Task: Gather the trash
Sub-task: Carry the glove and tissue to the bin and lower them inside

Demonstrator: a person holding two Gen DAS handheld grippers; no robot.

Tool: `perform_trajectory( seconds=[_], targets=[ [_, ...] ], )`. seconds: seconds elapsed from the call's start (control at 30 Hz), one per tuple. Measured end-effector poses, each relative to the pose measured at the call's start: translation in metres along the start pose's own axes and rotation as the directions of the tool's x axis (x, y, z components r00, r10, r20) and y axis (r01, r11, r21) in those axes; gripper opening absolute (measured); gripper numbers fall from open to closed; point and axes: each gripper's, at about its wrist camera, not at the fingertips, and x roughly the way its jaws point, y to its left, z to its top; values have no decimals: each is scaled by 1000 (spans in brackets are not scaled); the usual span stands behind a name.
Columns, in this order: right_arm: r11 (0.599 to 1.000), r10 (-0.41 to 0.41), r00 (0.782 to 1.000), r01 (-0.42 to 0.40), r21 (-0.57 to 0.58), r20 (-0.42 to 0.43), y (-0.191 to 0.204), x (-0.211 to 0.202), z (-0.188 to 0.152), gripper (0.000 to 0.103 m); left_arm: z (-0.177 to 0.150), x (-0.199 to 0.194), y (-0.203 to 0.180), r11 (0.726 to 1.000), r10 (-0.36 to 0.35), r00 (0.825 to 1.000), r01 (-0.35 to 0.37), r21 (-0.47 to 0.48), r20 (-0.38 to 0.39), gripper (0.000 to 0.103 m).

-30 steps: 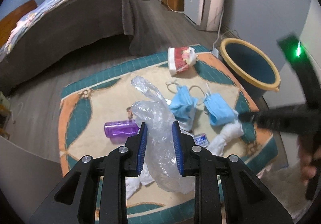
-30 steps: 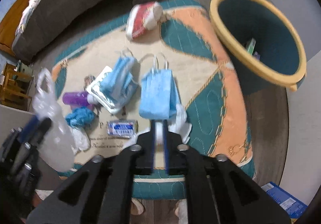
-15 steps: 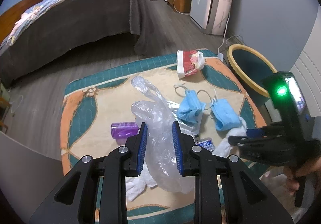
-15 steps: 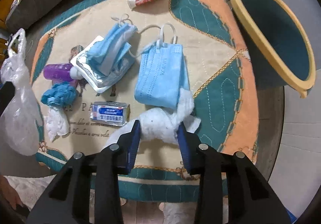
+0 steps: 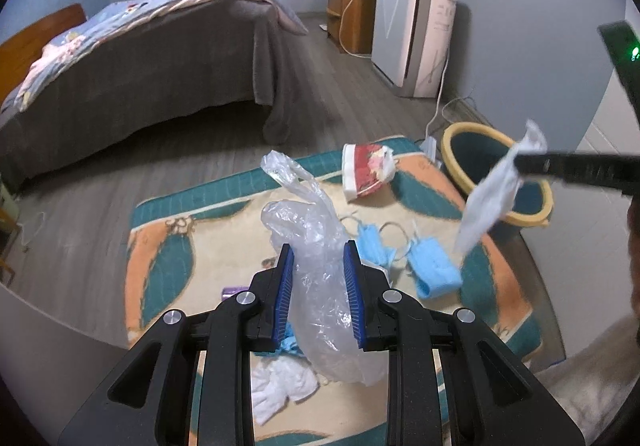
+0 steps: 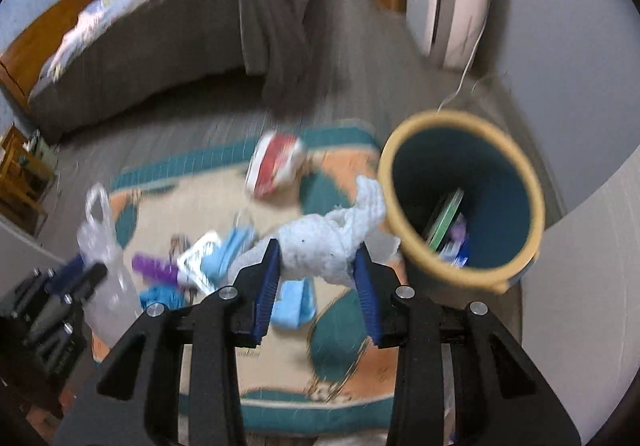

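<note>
**Holding two pieces of trash above the rug**

Gripping a clear plastic bag (image 5: 320,286), my left gripper (image 5: 319,278) has its blue pads pressed on both sides of the crumpled film, and the bag hangs down below the fingers. One handle loop of the bag stands up in front of the gripper.

My right gripper (image 6: 316,278) is clenched on a white crumpled tissue (image 6: 324,242); the pads press on its two sides. From the left wrist camera I see this tissue hanging from the tips of the right gripper, in the air, in front of the rim of the bin.

The bin (image 6: 404,150), teal with a yellow rim, is ahead and to the right of the right gripper, and some items already lie inside.

Below both grippers is the rug (image 5: 160,258). On it, ahead of the left gripper, lie two blue face masks (image 5: 434,266), a red and white package (image 5: 366,170) farther away, and a purple bottle (image 6: 154,266) to the left. The right wrist picture is blurred
</note>
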Motion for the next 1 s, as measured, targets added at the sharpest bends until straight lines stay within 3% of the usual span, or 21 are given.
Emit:
perform_trajectory(
  seconds=[0.17, 0.53, 1.0],
  targets=[
    [999, -30, 997, 31, -8, 77, -13, -17, 14, 36, 8, 2, -16, 999, 9, 1000, -10, 40, 12, 27],
    [999, -33, 995, 32, 14, 89, -51, -6, 32, 36, 52, 22, -68, 990, -38, 999, 37, 139, 8, 27],
    [977, -80, 996, 84, 193, -31, -146, 50, 39, 36, 89, 76, -151, 958, -161, 985, 171, 232, -64, 27]
  ],
)
